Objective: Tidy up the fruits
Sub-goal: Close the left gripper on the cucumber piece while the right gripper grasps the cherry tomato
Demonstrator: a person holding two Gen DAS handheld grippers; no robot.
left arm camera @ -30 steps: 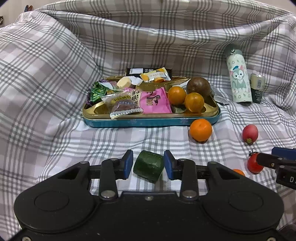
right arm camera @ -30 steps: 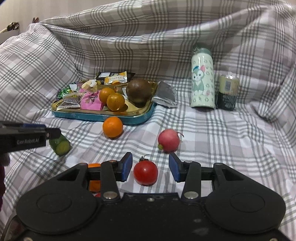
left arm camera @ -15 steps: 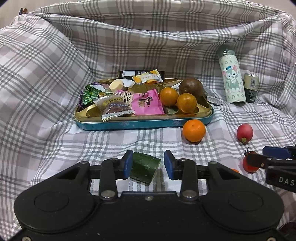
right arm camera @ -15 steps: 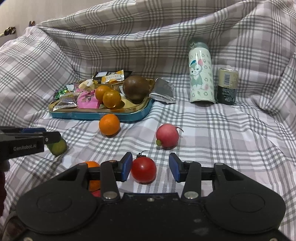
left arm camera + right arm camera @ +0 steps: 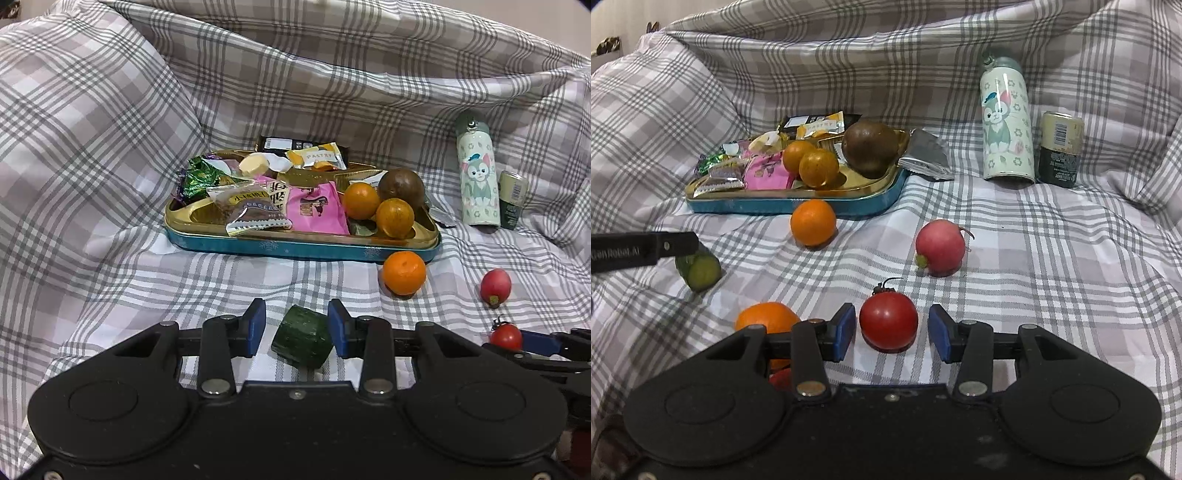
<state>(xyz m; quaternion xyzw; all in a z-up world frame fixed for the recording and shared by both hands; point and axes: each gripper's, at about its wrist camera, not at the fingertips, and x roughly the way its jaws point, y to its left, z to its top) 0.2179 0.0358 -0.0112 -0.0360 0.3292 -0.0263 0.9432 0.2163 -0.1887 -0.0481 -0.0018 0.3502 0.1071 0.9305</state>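
Note:
My left gripper (image 5: 296, 325) is open with a green cucumber piece (image 5: 303, 341) lying on the cloth between its blue pads; the right pad is near or touching it. The cucumber piece also shows in the right wrist view (image 5: 699, 267). My right gripper (image 5: 892, 332) is open around a red tomato (image 5: 888, 320), with gaps on both sides. A gold and teal tray (image 5: 295, 247) holds two oranges (image 5: 394, 218), a brown round fruit (image 5: 402, 188) and snack packets. One orange (image 5: 403, 272) lies in front of the tray. A pink radish (image 5: 940, 248) lies beyond the tomato.
A cartoon-print bottle (image 5: 1007, 122) and a small can (image 5: 1060, 147) stand at the back right. A silver packet (image 5: 929, 155) lies beside the tray. Another orange (image 5: 766, 319) sits left of my right gripper. Plaid cloth folds rise on all sides.
Both grippers have shifted slightly over the cloth. The cucumber piece now sits nearer the left gripper's right pad. The tomato stays between the right gripper's pads.

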